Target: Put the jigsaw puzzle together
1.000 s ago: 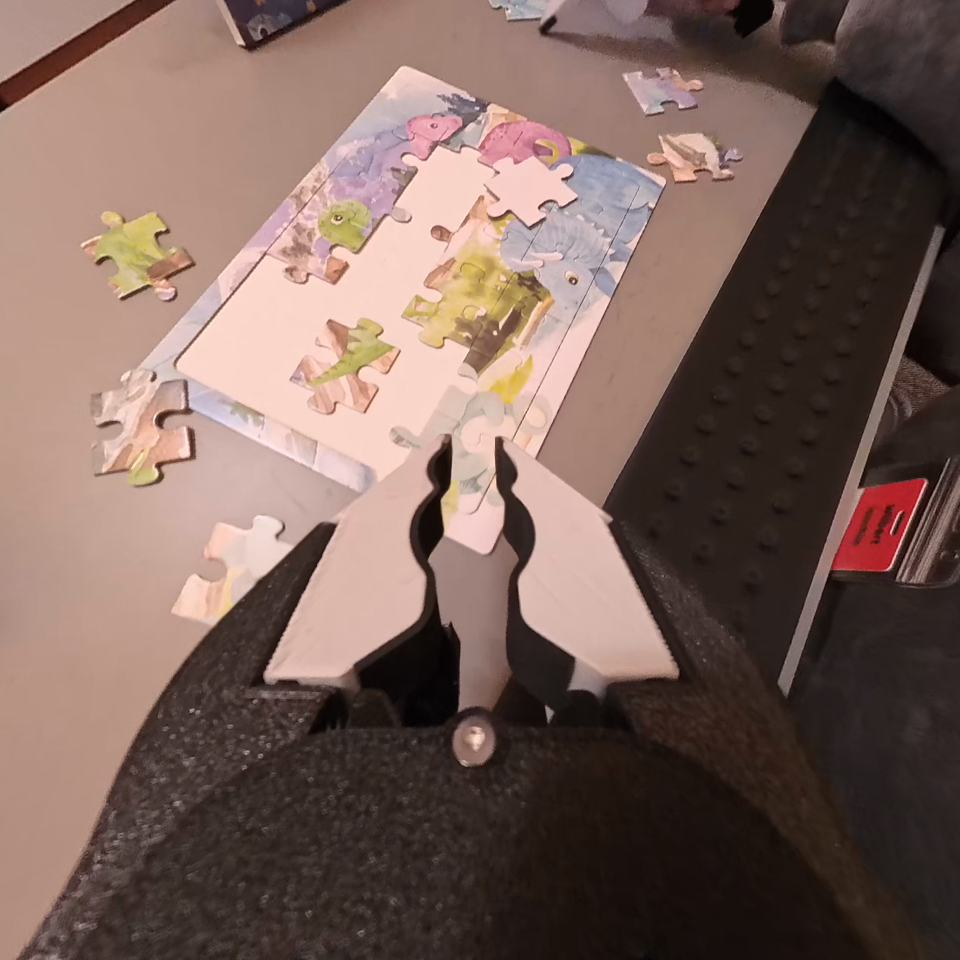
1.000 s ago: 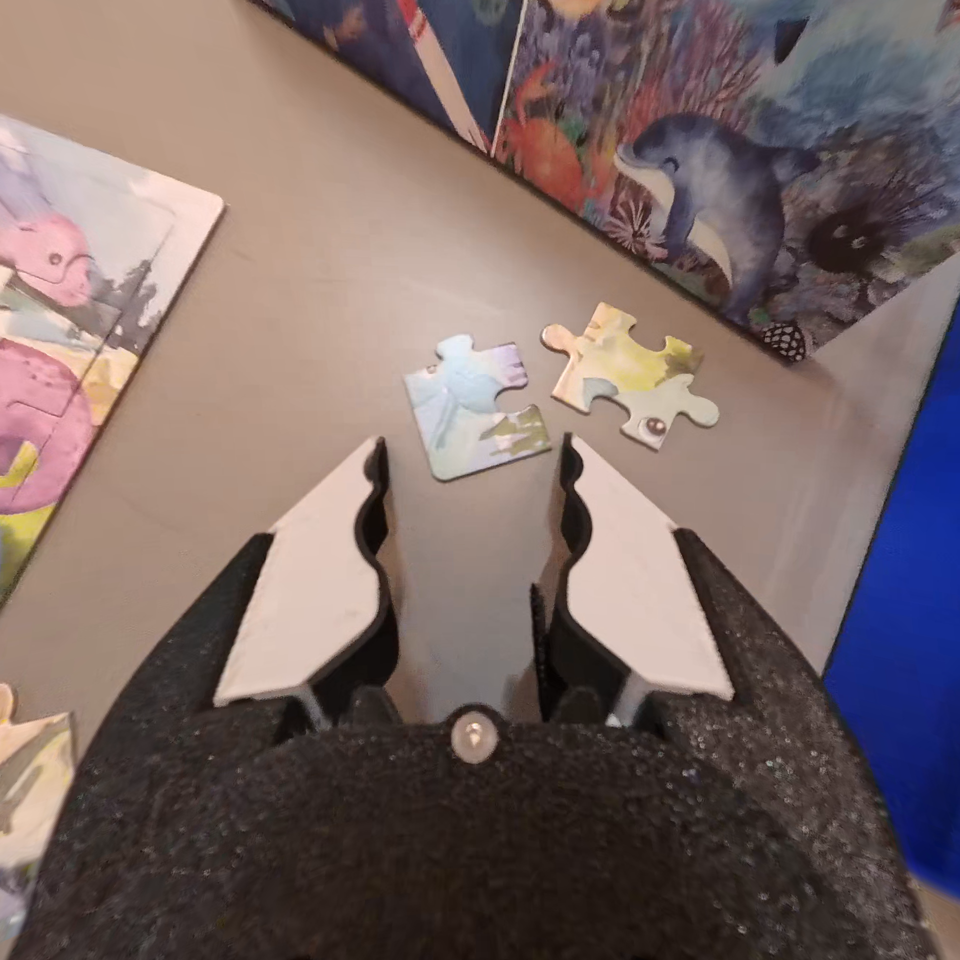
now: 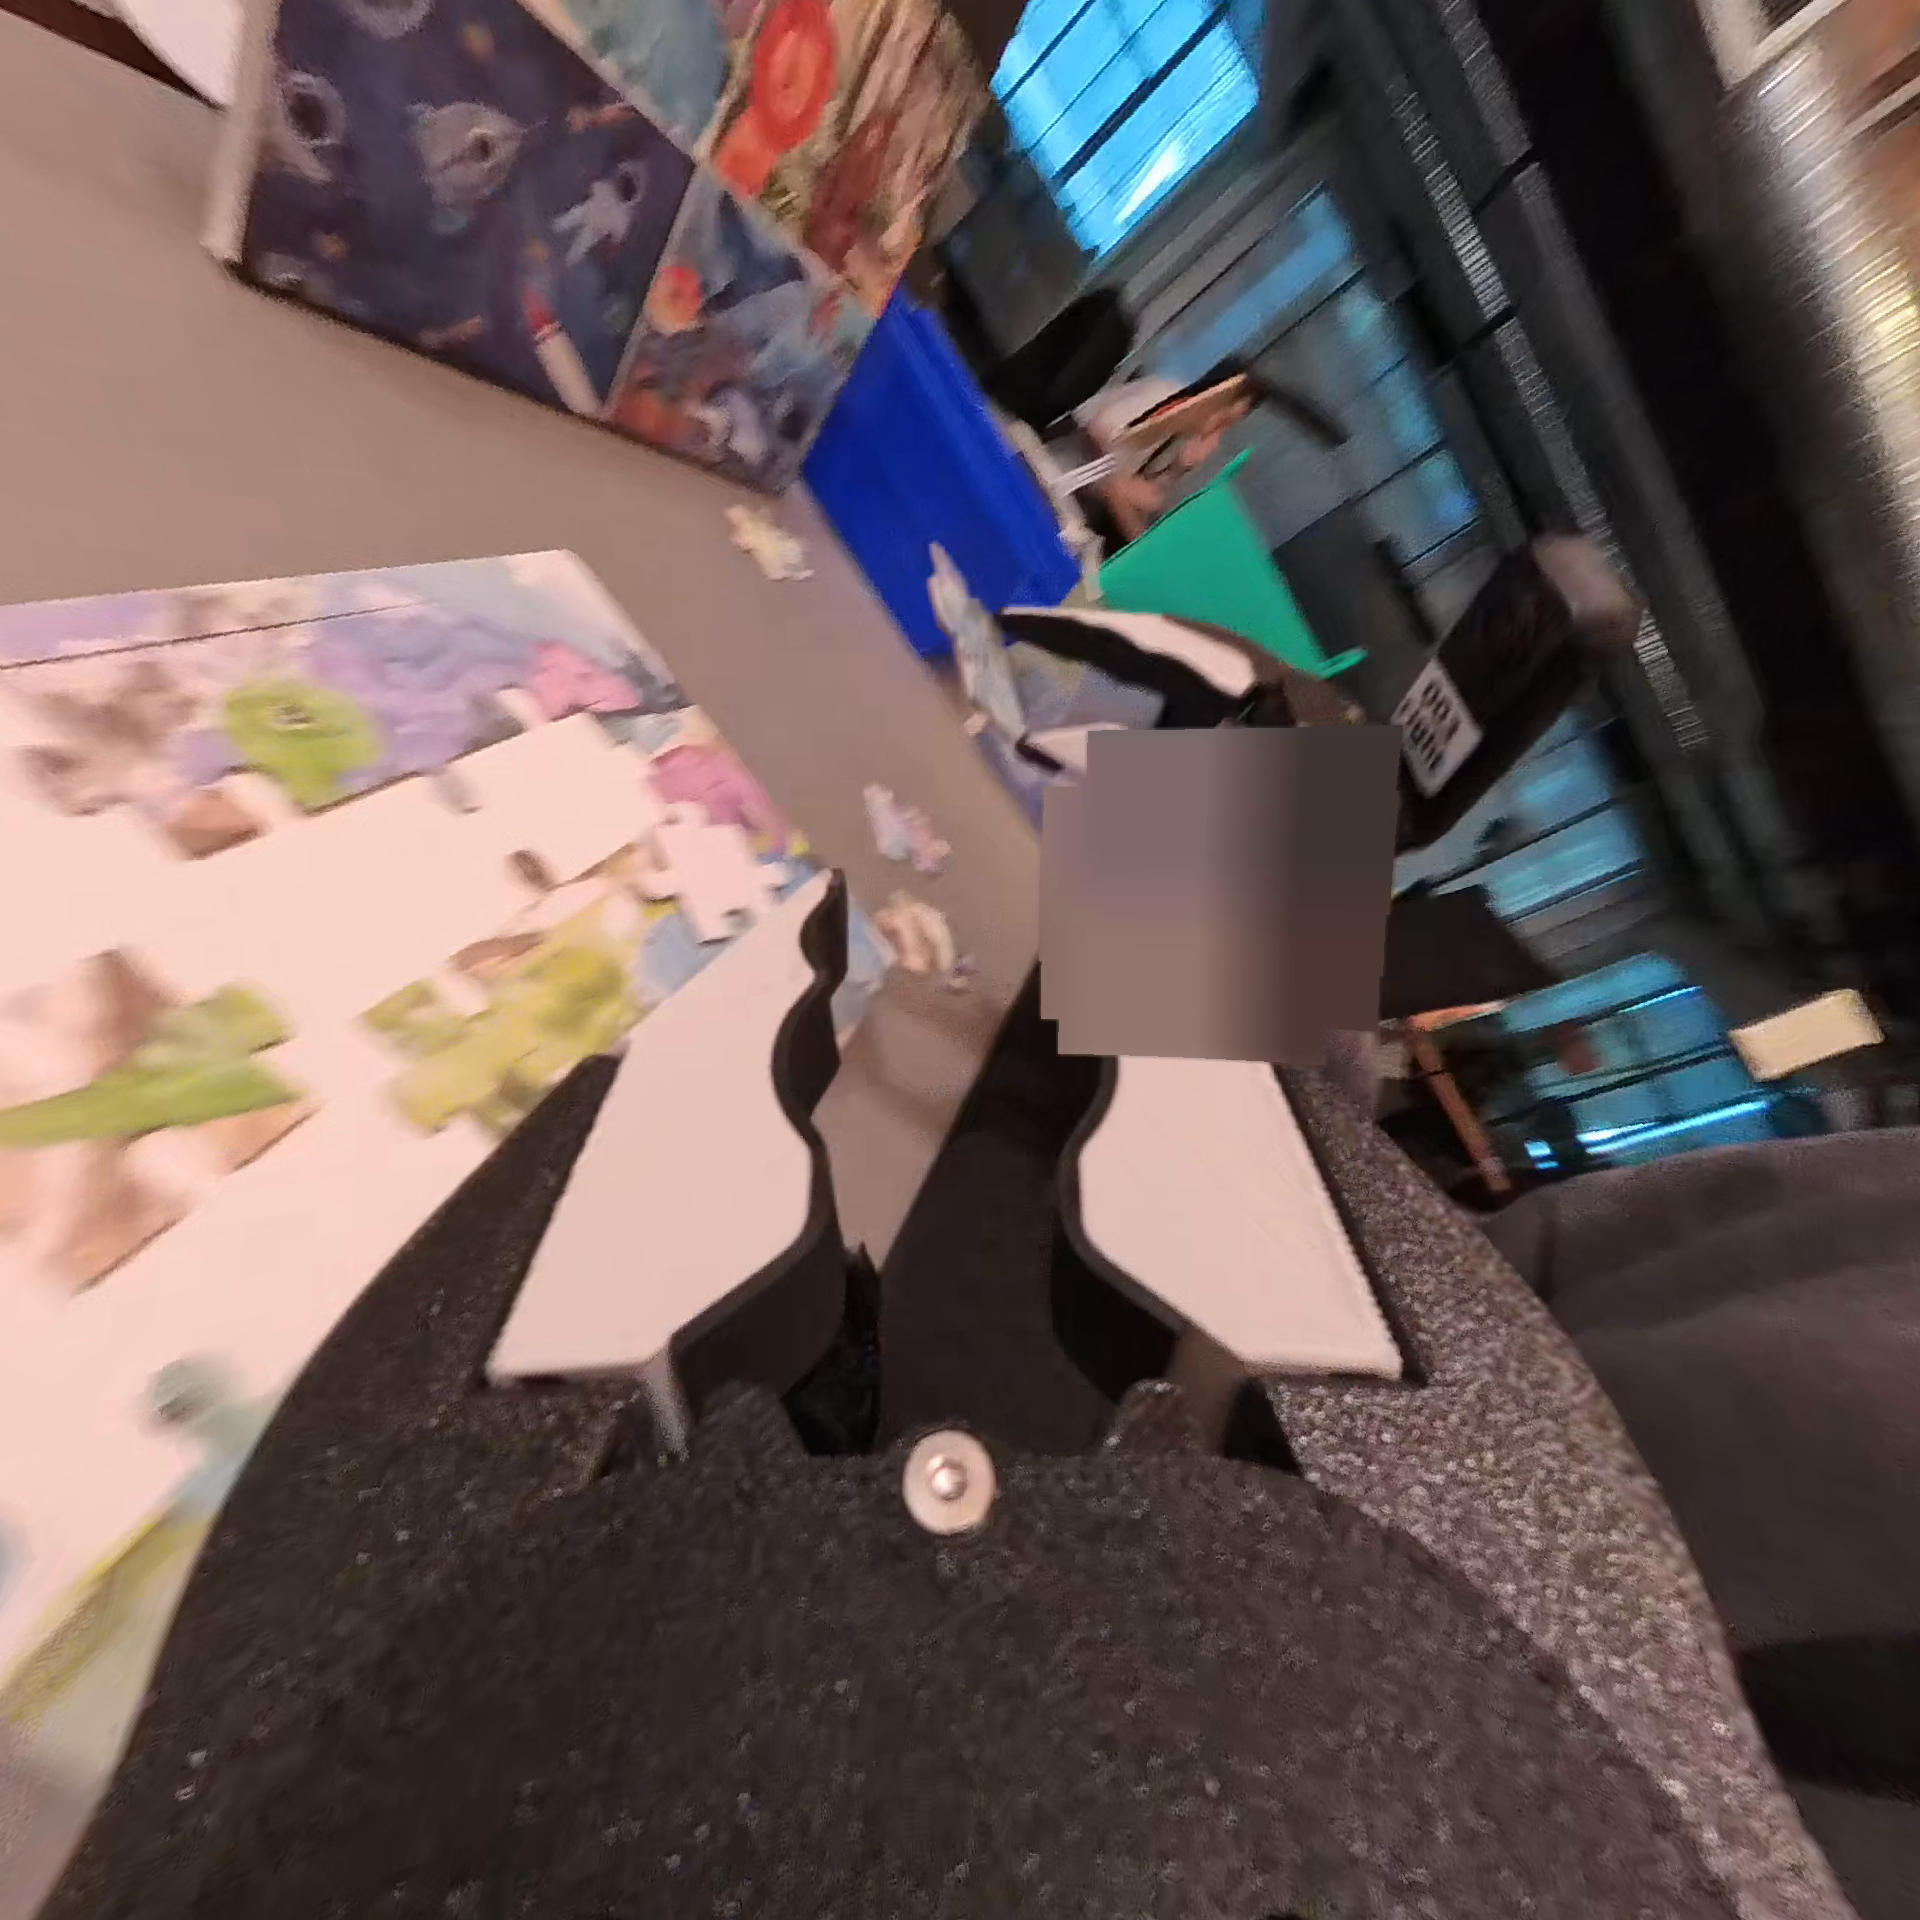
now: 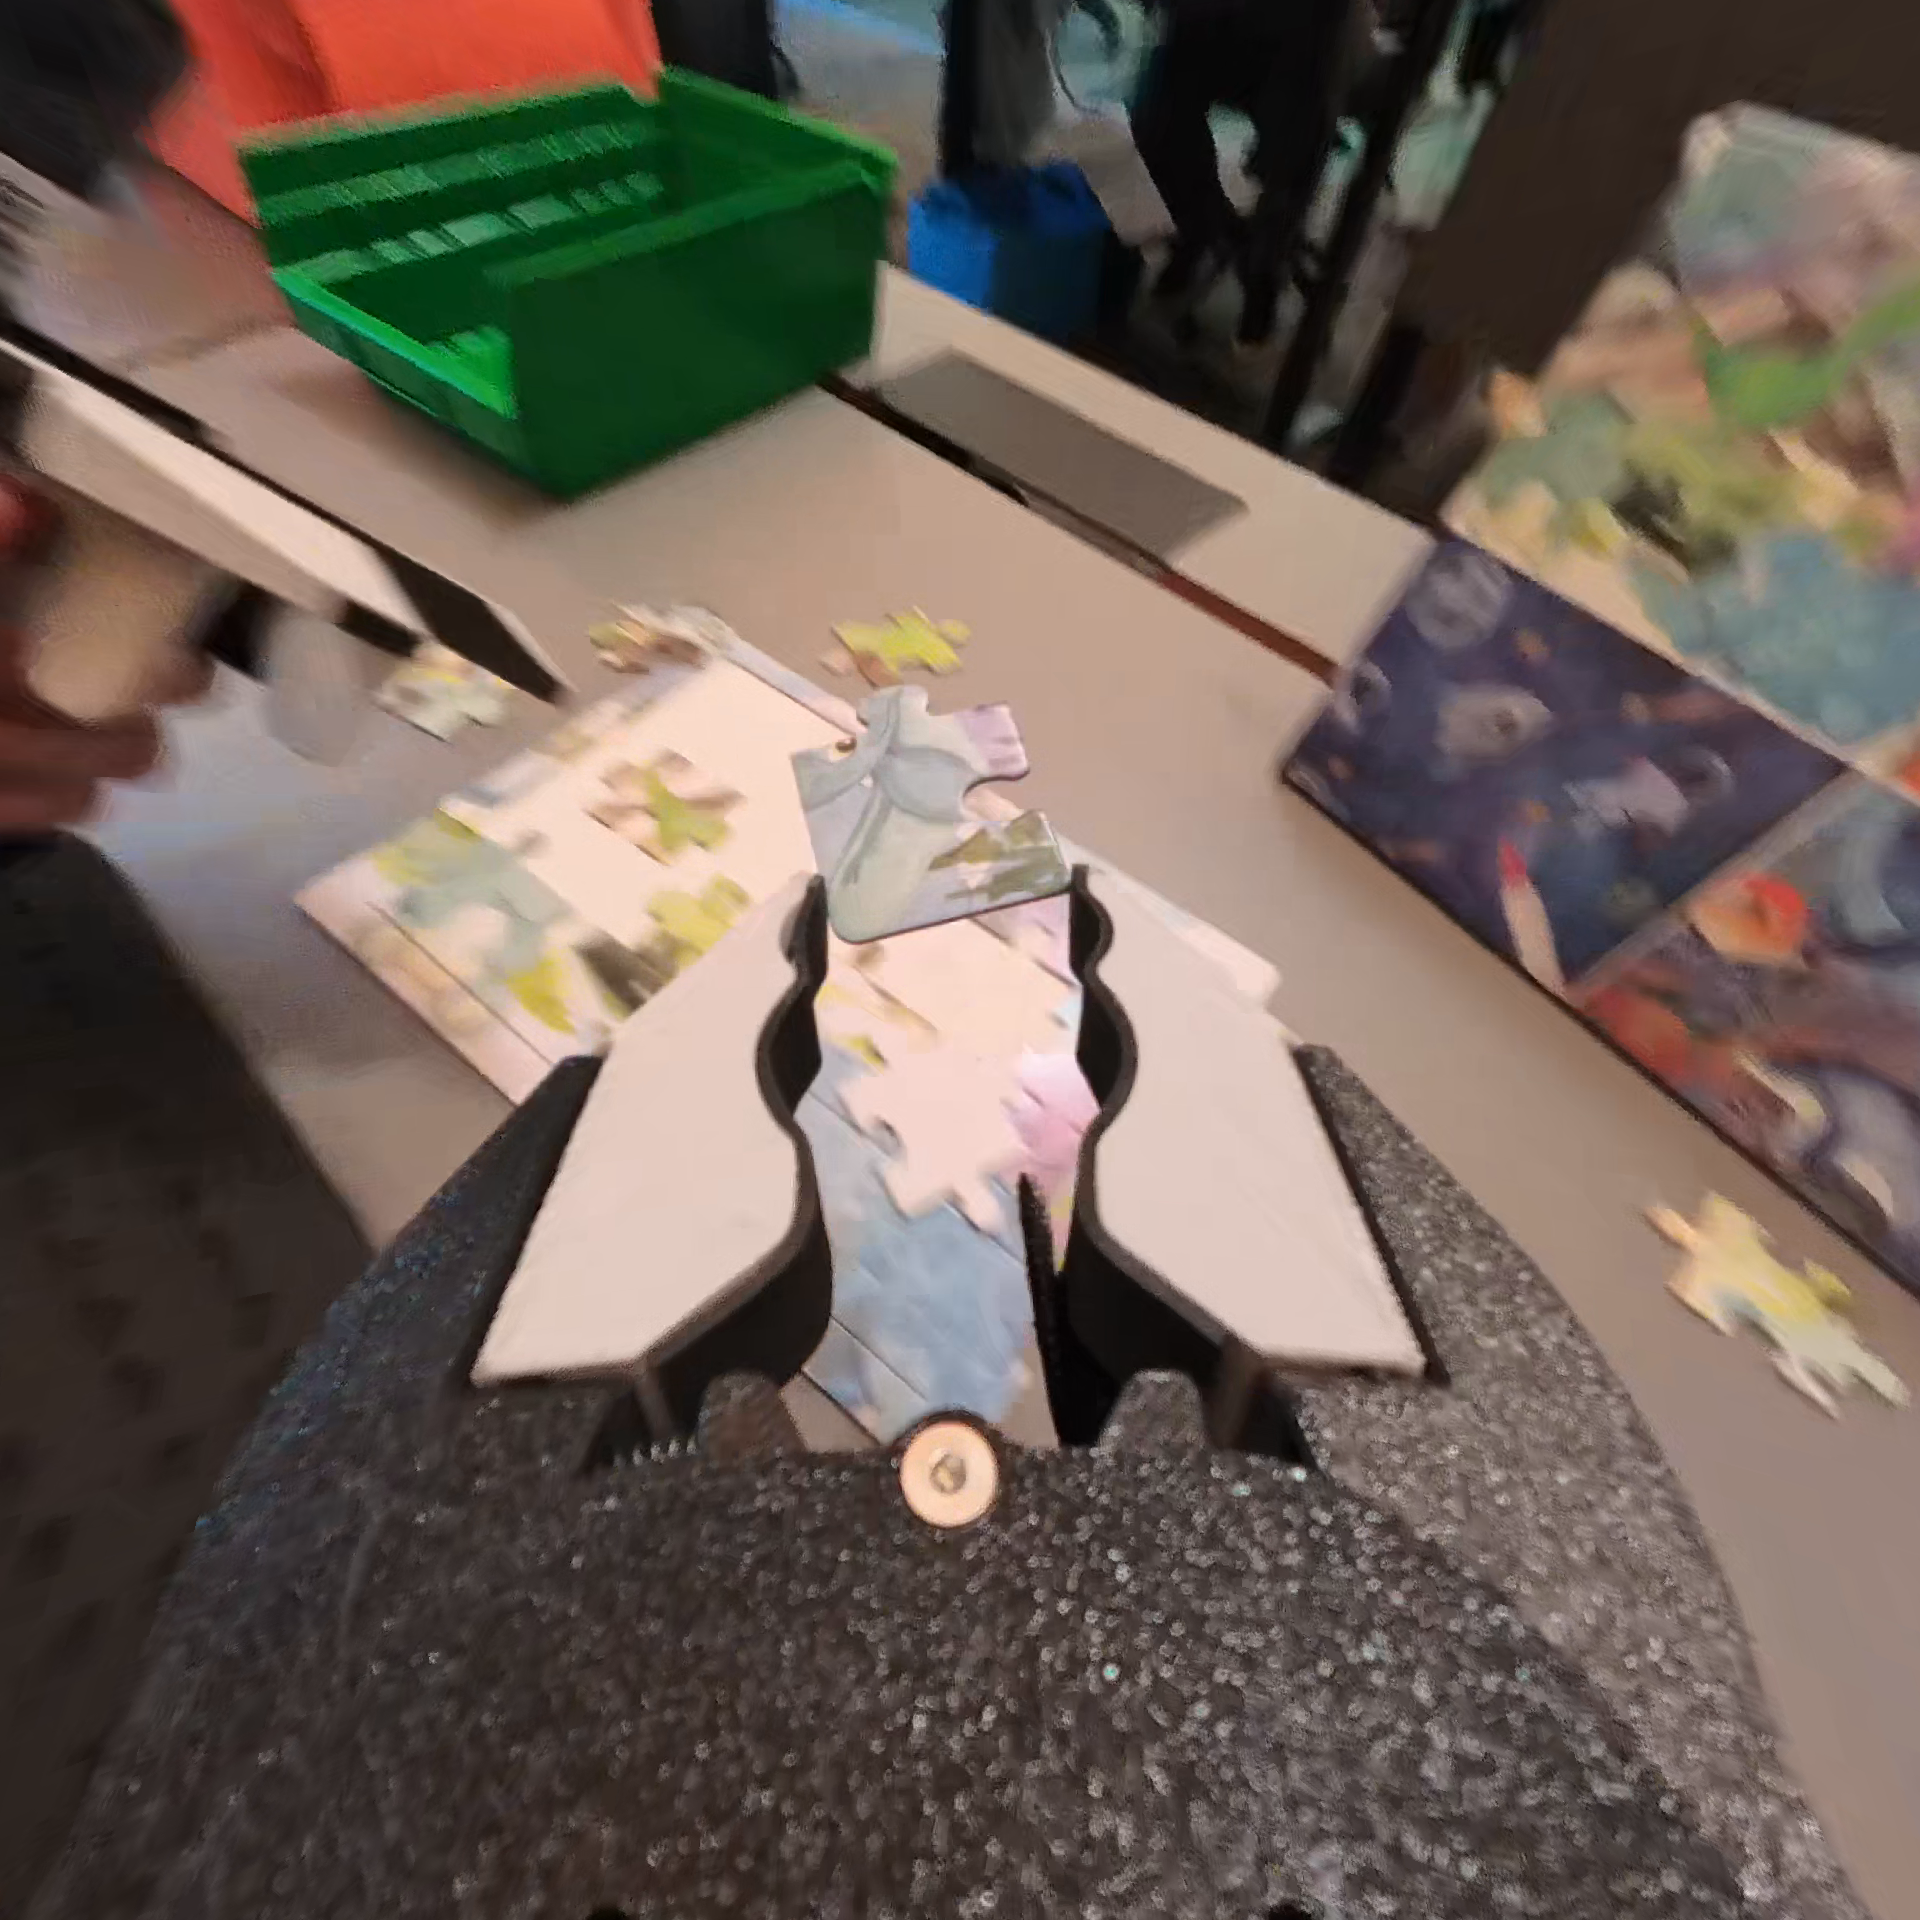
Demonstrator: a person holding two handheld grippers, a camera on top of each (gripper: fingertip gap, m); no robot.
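A: What does my right tool (image 4: 945,899) have?

B: I grip a pale blue-green puzzle piece (image 4: 928,821) by its near edge, pinched between the two fingertips and lifted clear of the bench (image 4: 1195,748); under it lies the puzzle board (image 4: 488,935), partly filled, with bare white gaps in the middle.

A: And my left tool (image 3: 935,956)?

B: Its fingers stand apart with nothing between them; it hangs beside the right edge of the board (image 3: 312,790), tilted, and the view is blurred; a mosaic patch covers the right fingertip.

A: Loose pieces?

B: One pale yellow piece (image 4: 1766,1299) lies on the bench to my right, near the picture boxes (image 4: 1558,769); a yellow-green piece (image 4: 899,644) rests just past the far edge of the board; more small ones (image 3: 904,826) sit beside the board in the left view.

A: Farther off?

B: A green bin (image 4: 582,281) stands at the far side of the bench; a blue bin (image 3: 914,488) stands beside the boxes.
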